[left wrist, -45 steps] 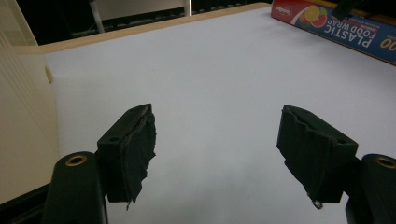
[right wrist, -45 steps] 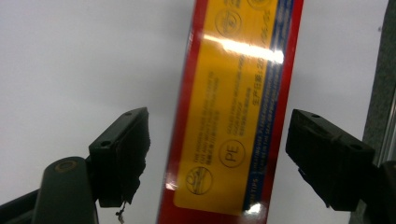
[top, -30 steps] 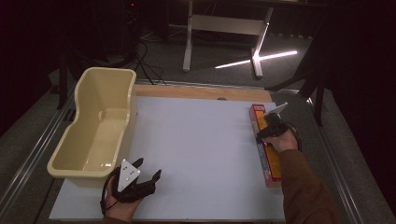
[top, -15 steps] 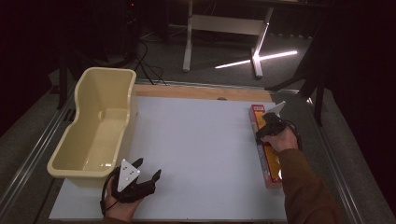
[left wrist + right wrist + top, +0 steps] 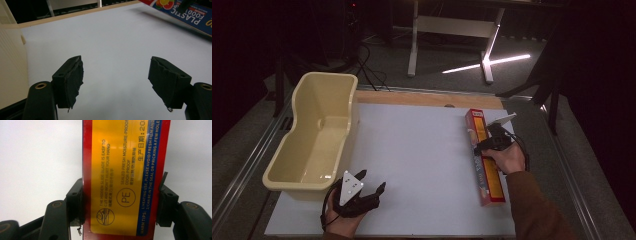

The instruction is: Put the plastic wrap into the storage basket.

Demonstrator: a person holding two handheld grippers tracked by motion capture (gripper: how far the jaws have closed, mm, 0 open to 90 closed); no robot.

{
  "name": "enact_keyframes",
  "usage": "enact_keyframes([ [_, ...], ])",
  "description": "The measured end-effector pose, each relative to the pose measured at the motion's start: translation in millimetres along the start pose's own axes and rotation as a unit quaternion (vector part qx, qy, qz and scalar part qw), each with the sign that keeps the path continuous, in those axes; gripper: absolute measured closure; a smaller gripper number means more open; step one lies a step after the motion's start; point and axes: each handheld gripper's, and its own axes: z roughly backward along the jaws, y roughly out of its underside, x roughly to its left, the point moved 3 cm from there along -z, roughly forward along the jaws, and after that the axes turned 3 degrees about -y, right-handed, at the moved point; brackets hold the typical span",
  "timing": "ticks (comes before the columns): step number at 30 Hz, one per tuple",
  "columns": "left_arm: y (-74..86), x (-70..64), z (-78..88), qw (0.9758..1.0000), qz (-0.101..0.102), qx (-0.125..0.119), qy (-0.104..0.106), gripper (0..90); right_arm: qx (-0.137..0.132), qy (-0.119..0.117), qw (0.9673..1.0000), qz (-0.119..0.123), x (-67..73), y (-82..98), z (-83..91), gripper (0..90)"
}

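right gripper (image 5: pixel 486 145) was clamped across the long red-and-yellow plastic wrap box (image 5: pixel 484 165), right of centre in the high view, roughly at the box's upper-middle section. in the right gripper view the box (image 5: pixel 122 177) ran up the middle of the frame and both black jaws pressed on its two long sides, so it was pinched across the width. its jaws had just been closing a little, with the box between them. the box lay lengthwise along the right edge of the white table (image 5: pixel 422 150), near end toward the lower right of the frame and far end by the wooden strip at the top; whether it had left the surface i could not tell.

left gripper (image 5: pixel 371 192) sat at lower left in the high view, just below the cream plastic tub (image 5: pixel 312 165), jaws spread wide. in the left gripper view, bare white table lay between the pads (image 5: pixel 72 77); tub wall (image 5: pixel 11 65) was at the left edge, and the blue printed side of the box (image 5: pixel 190 17) was at upper right, well apart.

step in hand, as a judgement: grasp secured on the box and the lift just starting. probable destination is the tub at upper left, though that is a guess from the layout.

next move likely called for keeping the squeeze firm, since a long box held off its middle would tend to droop or swing at the far end. raising it level and carrying it leftward across the table, clear of the idle left gripper, would be the care point. the tub looked shorter than the box, so angling it in might be needed.
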Motion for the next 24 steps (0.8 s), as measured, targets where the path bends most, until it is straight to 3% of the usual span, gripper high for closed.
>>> enact_keyframes([
  [4, -0.1, 0.3, 0.5, 1.0, 0.001, -0.001, 0.001, 28.0, -0.03, -0.03, 0.999, 0.013, 19.8, 1.5, 5.4, 39.4],
  [7, -0.2, 0.1, 0.6, 1.0, 0.001, -0.001, 0.001, 28.0, -0.045, -0.067, 0.9967, 0.013, 35.6, 0.3, 8.7, 39.4],
  [11, -0.4, 0.4, 0.8, 1.0, 0.0, -0.001, 0.002, 28.1, -0.055, -0.112, 0.9918, 0.03, 60.8, -1.2, 9.8, 39.5],
  [15, -0.5, 0.5, 1.3, 1.0, 0.0, -0.001, 0.002, 28.1, -0.064, -0.134, 0.9879, 0.045, 84.6, -2.2, 7.9, 39.5],
  [18, -0.7, 0.7, 1.7, 1.0, 0.0, -0.003, 0.002, 28.1, -0.065, -0.165, 0.9832, 0.041, 96.0, -4.4, 4.9, 39.5],
  [19, -0.7, 0.7, 1.7, 1.0, 0.0, -0.003, 0.002, 28.1, -0.065, -0.165, 0.9832, 0.041, 96.0, -4.4, 4.9, 39.5],
  [20, -0.6, 1.4, 1.8, 1.0, 0.0, -0.003, 0.002, 28.1, -0.062, -0.18, 0.981, 0.038, 99.9, -4.9, 3.7, 39.5],
  [21, -0.6, 1.5, 1.7, 1.0, 0.0, -0.004, 0.001, 28.1, -0.054, -0.207, 0.976, 0.037, 109.7, -5.5, 0.6, 39.5],
  [24, -0.7, 1.5, 1.7, 1.0, 0.0, -0.003, 0.002, 28.1, -0.051, -0.233, 0.9705, 0.039, 121.2, -6.2, -1.2, 39.5],
])
